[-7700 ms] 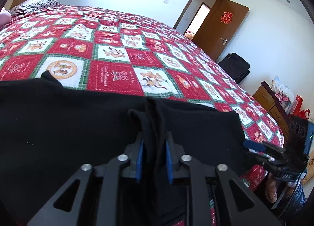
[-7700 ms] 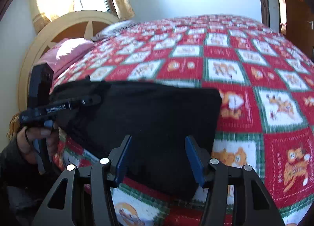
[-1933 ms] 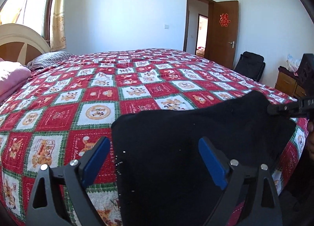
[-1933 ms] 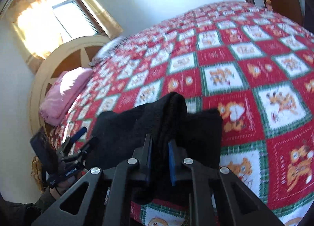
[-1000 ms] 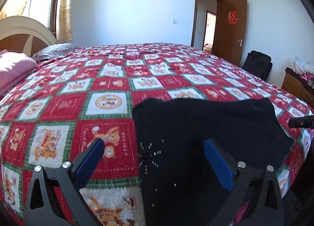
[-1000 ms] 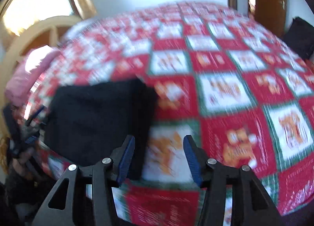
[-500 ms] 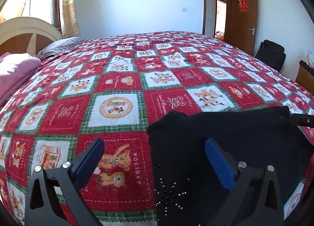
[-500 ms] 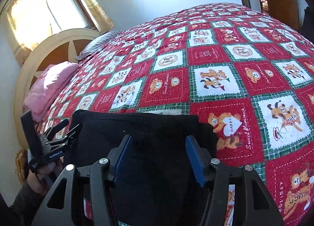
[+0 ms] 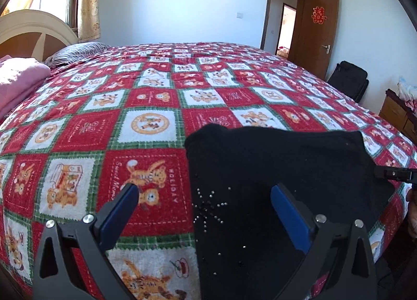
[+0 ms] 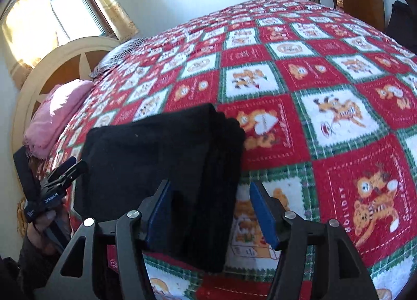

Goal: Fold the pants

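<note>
The black pants (image 9: 281, 169) lie folded in a thick rectangle near the bed's front edge, with a star of small studs on the near left corner. My left gripper (image 9: 203, 191) is open and straddles that left edge, touching nothing. In the right wrist view the pants (image 10: 156, 148) show stacked layers along their right side. My right gripper (image 10: 209, 190) hangs low over that side, its jaws opening; the folded edge lies between the blue pads (image 10: 263, 211) but they do not press on it. Each gripper shows in the other's view: the right gripper's tip (image 9: 393, 173), the left gripper (image 10: 57, 180) in a hand.
A red, green and white patchwork bedspread (image 9: 146, 96) covers the whole bed. A pink pillow (image 10: 57, 114) and a curved headboard (image 10: 60, 65) are at the left. A brown door (image 9: 315, 31), a black bag (image 9: 349, 81) and a wooden dresser (image 9: 396, 114) stand beyond the bed's right side.
The right gripper let go of the bunched pants fold, swung away over the bedspread, then came back lower over the pants' right edge. The left gripper stayed open and hardly moved.
</note>
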